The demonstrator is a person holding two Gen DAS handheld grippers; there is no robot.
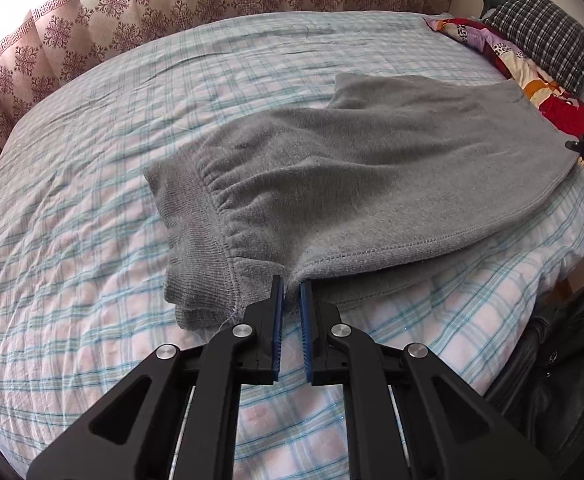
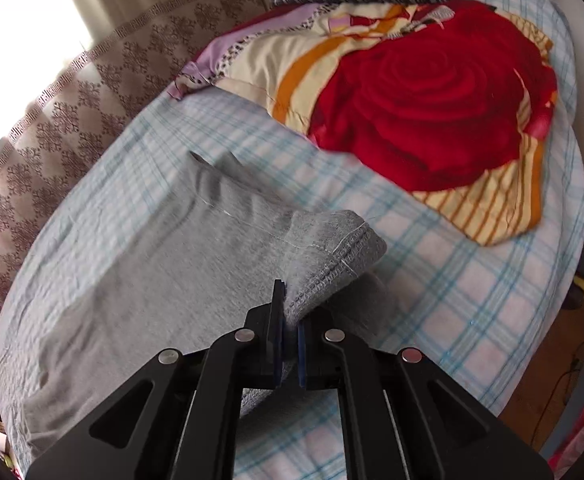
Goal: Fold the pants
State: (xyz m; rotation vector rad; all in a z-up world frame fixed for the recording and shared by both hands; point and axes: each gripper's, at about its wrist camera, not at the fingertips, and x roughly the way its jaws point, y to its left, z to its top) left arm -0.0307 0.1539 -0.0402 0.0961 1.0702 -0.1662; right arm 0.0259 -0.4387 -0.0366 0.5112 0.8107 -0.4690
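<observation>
At the bottom of each wrist view a claw is pinching the grey pants point(image 1: 352, 168): the left claw point(image 1: 291, 280) is gripping the hem beside the waistband, the right claw point(image 2: 290, 312) a stitched edge. The pants are lying mid-frame across the checked bed point(image 1: 92, 208), the red quilt point(image 2: 432, 120) beyond.

Beyond and left of the left gripper's point(image 1: 291, 280) jaws, the checked bed point(image 1: 92, 184) lies bare as far as the patterned curtain point(image 1: 104, 4), open for a pass. Ahead of those jaws the grey pants point(image 1: 352, 152) cover the sheet. Far right of them a dark checked pillow point(image 1: 544, 40) and a red rose blanket point(image 1: 548, 92) block the bed's end. Ahead and right of the right gripper's point(image 2: 291, 300) jaws, a bare strip of sheet separates the pants from that blanket.
</observation>
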